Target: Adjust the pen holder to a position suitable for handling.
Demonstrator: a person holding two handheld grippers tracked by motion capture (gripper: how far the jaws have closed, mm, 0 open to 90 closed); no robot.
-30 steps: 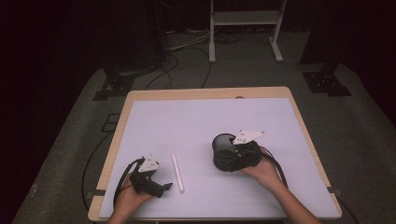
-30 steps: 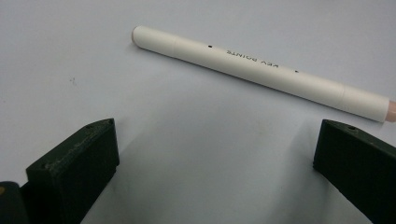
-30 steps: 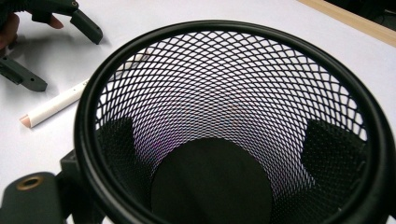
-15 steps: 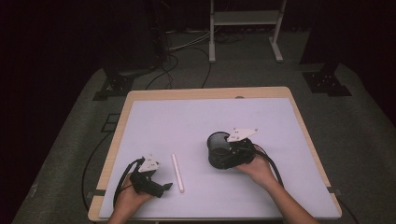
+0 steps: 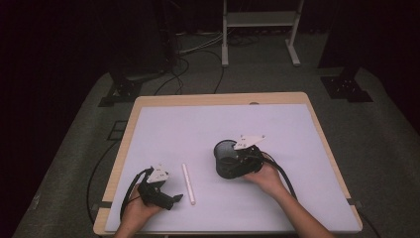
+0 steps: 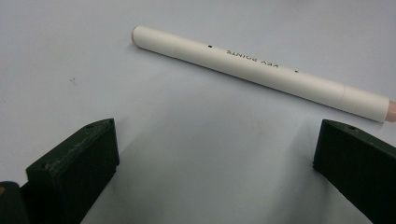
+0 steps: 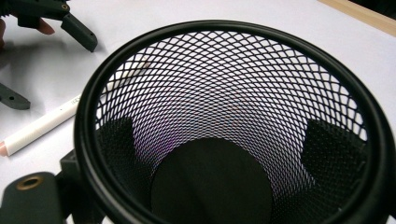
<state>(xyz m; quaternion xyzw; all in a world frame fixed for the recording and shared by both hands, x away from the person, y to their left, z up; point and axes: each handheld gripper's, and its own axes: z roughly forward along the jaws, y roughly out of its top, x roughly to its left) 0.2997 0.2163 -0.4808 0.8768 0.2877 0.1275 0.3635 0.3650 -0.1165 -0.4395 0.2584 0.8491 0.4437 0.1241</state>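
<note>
The right gripper (image 5: 236, 163) is clamped on a black mesh pen cup (image 5: 225, 158), one jaw on either side of its wall, as the dark jaw shapes behind the mesh show in the right gripper view. Compared with a second ago, this gripper and the cup have slid together across the white worktop (image 5: 208, 129) toward the person's left and slightly nearer to the person; half a second ago they were already most of the way there, and the last shift is small. The cup (image 7: 233, 126) lies tilted with its open mouth facing the right gripper's camera, its round solid base visible at the far end. The left gripper (image 5: 166, 196) has not moved over that second: it rests low near the worktop's front edge in the person's left hand (image 5: 136, 208), its jaws spread well apart and holding nothing. Just ahead of those open jaws lies a white marker pen (image 6: 261, 72), crosswise to the gripper and apart from both jaws, in the same place as before. Seen from the high view, the pen (image 5: 188, 183) lies between the two grippers, closer to the left one, and the cup is now nearer to it.
</note>
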